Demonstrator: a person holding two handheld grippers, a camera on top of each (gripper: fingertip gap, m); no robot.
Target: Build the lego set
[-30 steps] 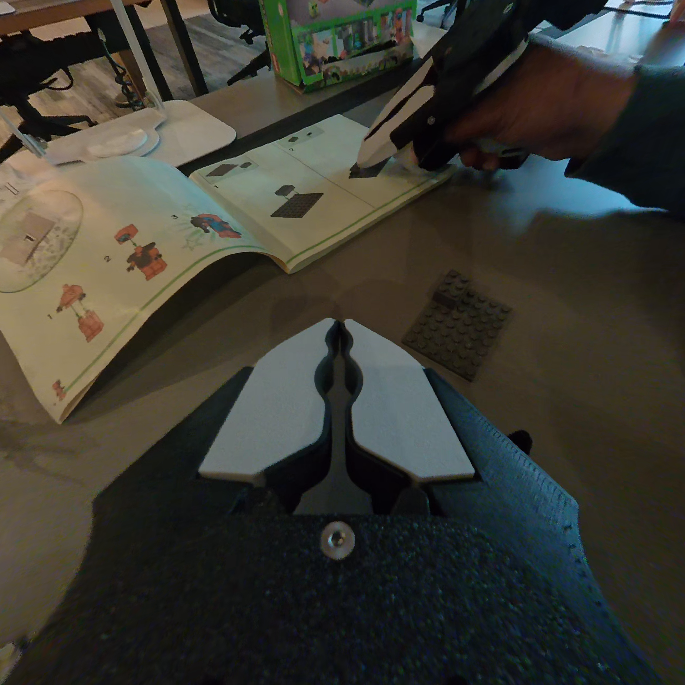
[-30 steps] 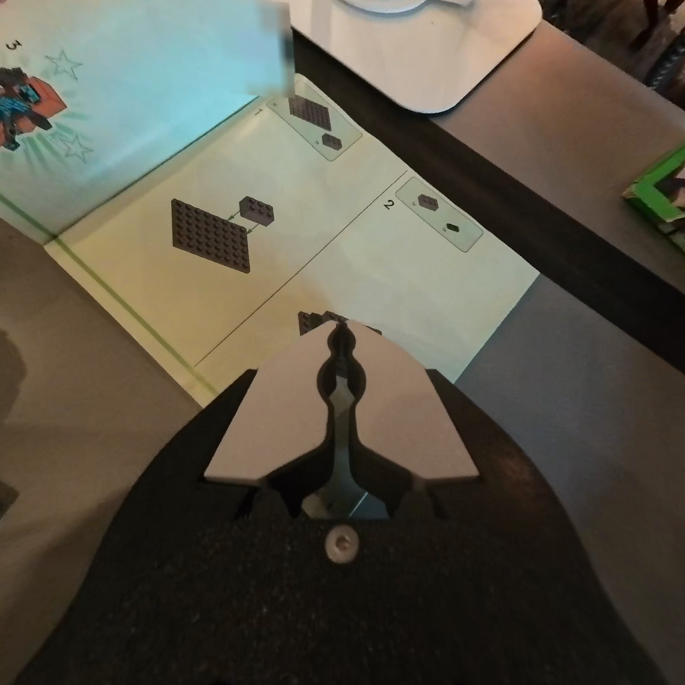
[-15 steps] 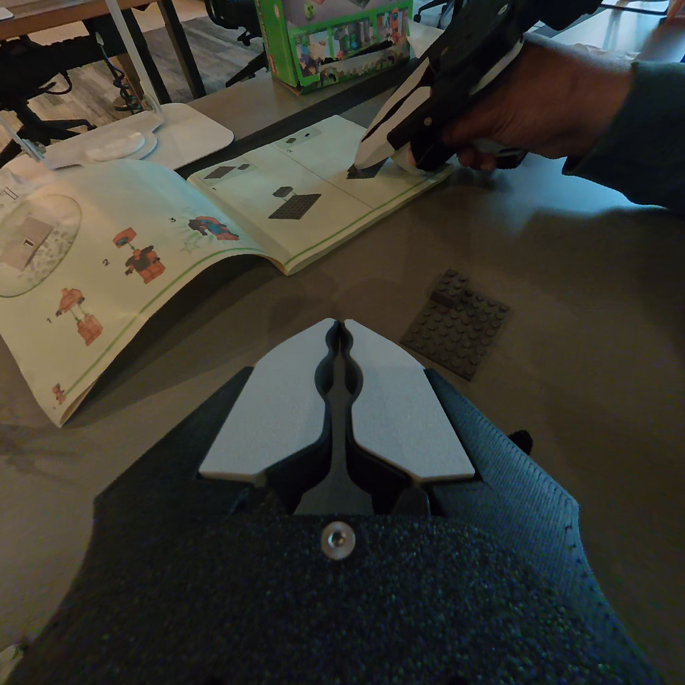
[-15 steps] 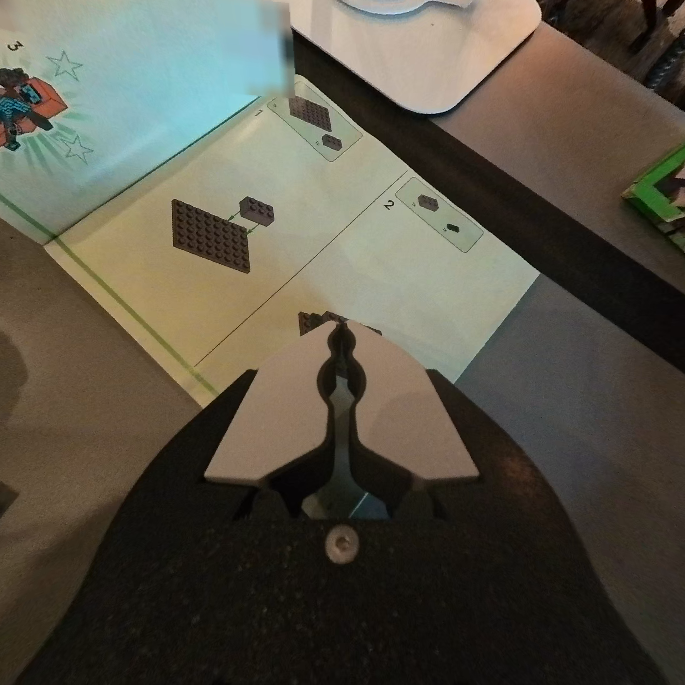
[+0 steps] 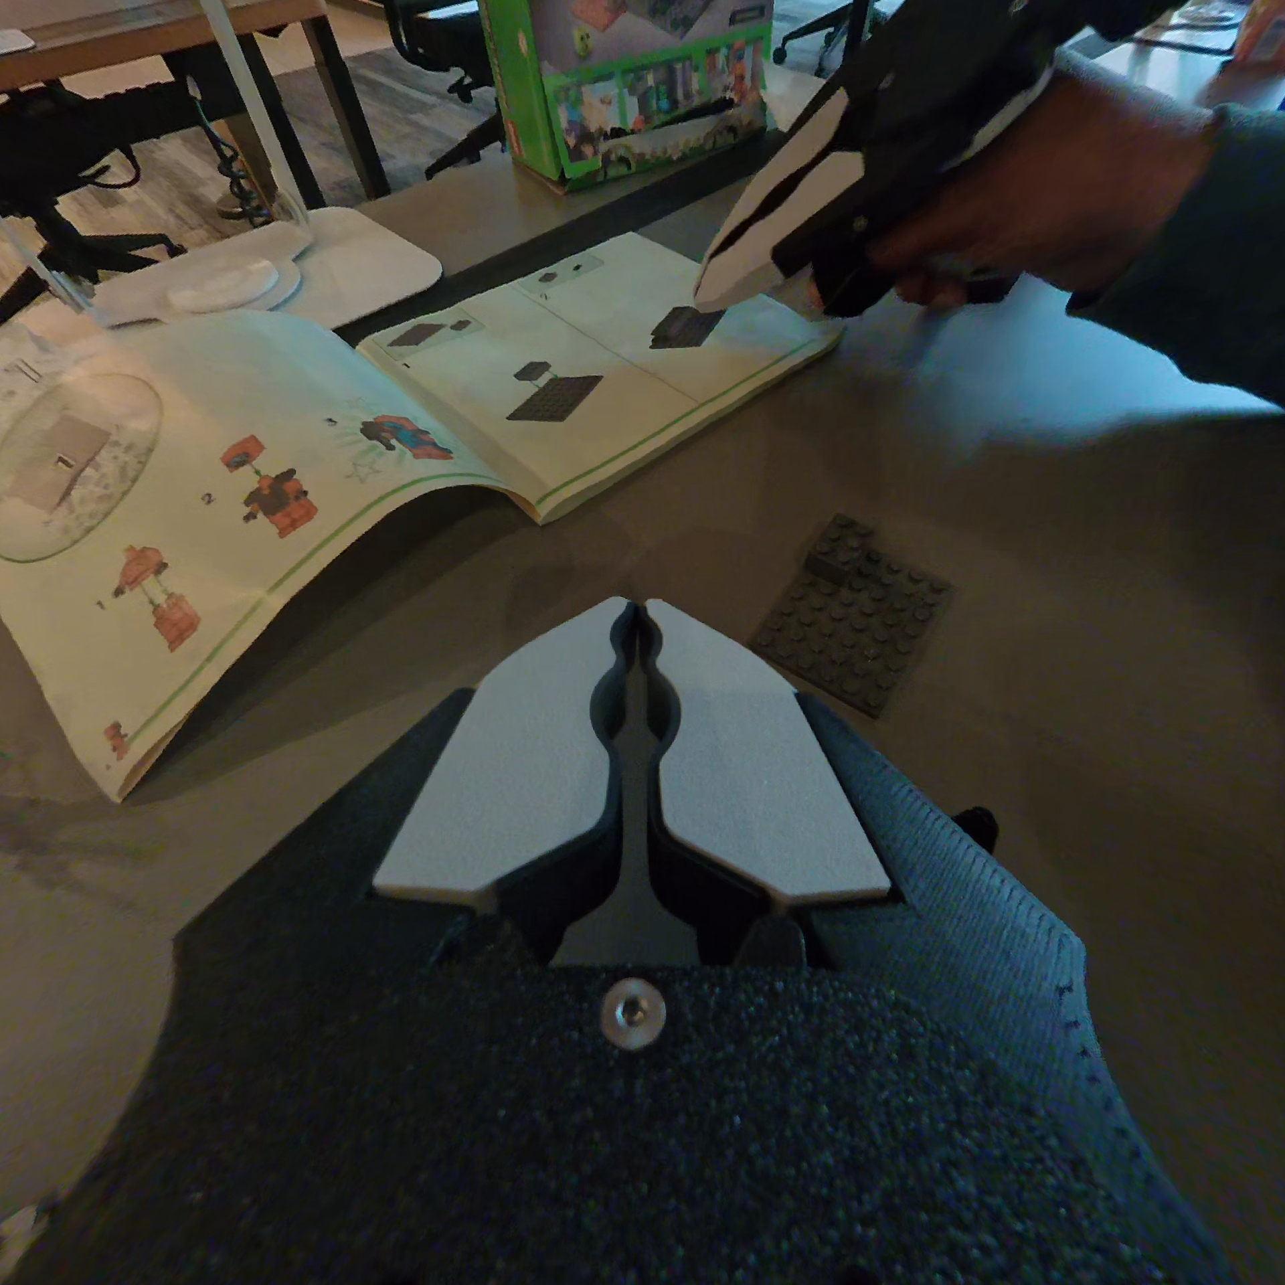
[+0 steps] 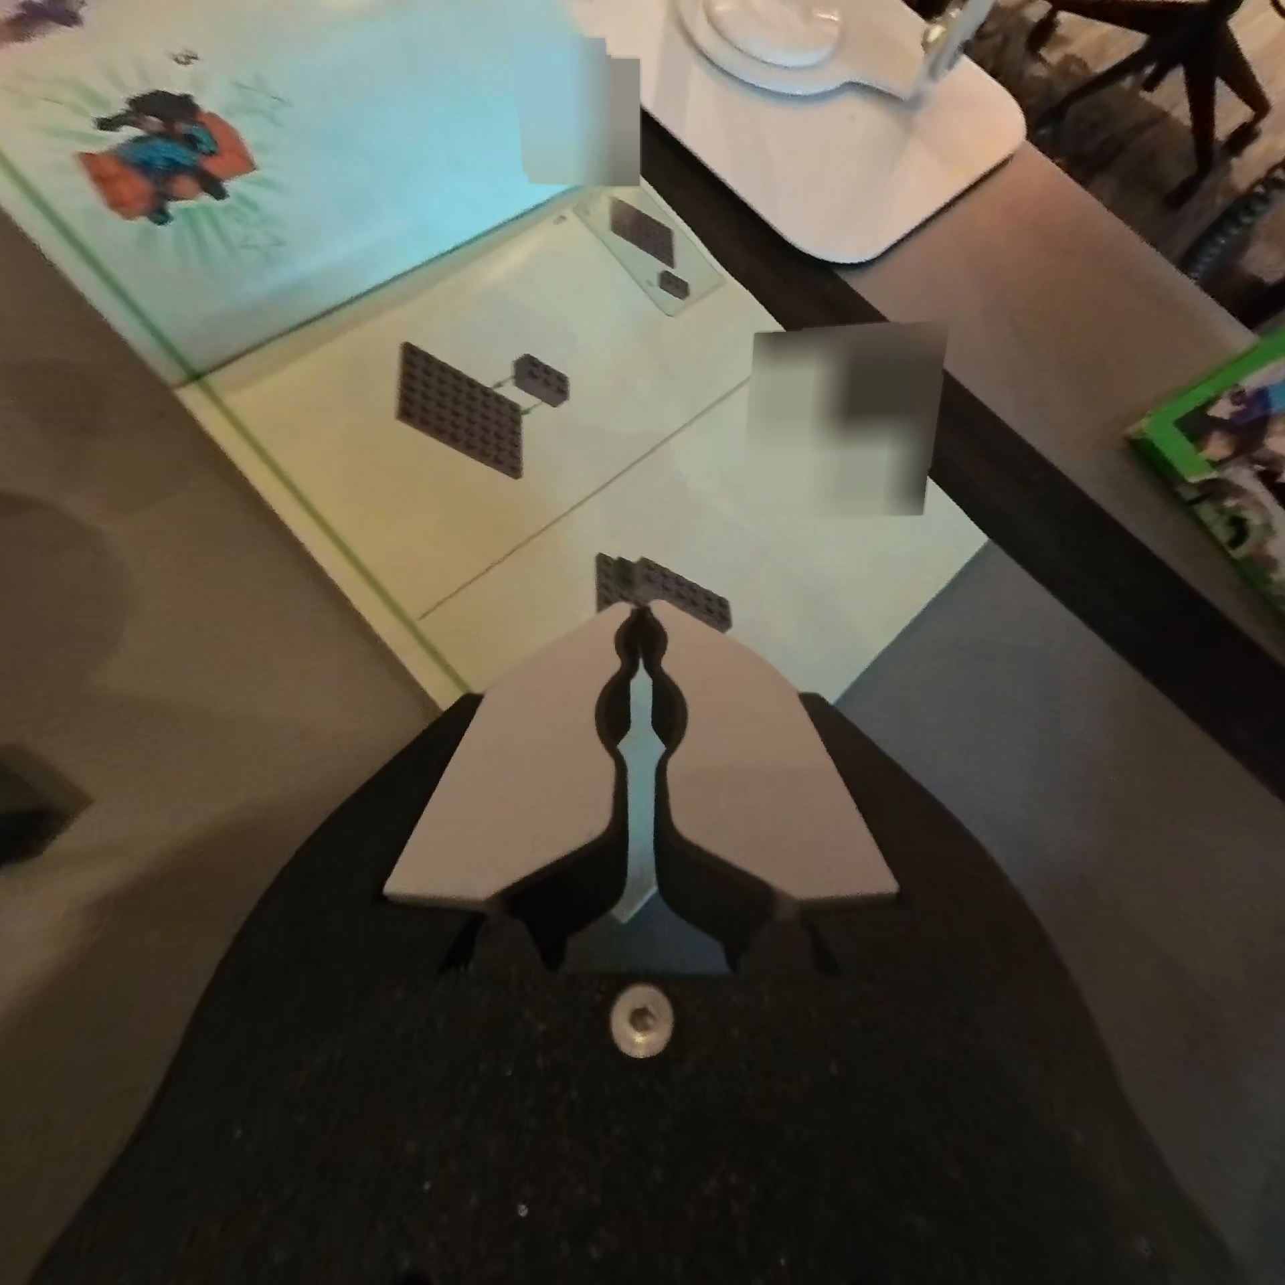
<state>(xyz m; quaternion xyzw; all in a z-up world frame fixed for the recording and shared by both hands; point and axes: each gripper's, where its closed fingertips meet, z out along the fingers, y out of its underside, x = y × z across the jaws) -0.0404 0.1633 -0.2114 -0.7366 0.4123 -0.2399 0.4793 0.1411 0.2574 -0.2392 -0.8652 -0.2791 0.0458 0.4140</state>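
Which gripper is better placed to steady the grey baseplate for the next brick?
Probably left: the left gripper, shut and empty, hovers beside the grey baseplate; the right gripper is over the instruction booklet.

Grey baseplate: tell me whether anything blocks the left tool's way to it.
Nothing visible does. The grey baseplate lies flat just ahead and right of the shut left tool, with only bare table between. The instruction booklet lies off to the left, and the right tool hovers over its far page.

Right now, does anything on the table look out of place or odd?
Only slightly: the instruction booklet's left page bows up off the table rather than lying flat. The grey baseplate lies flat, undamaged.
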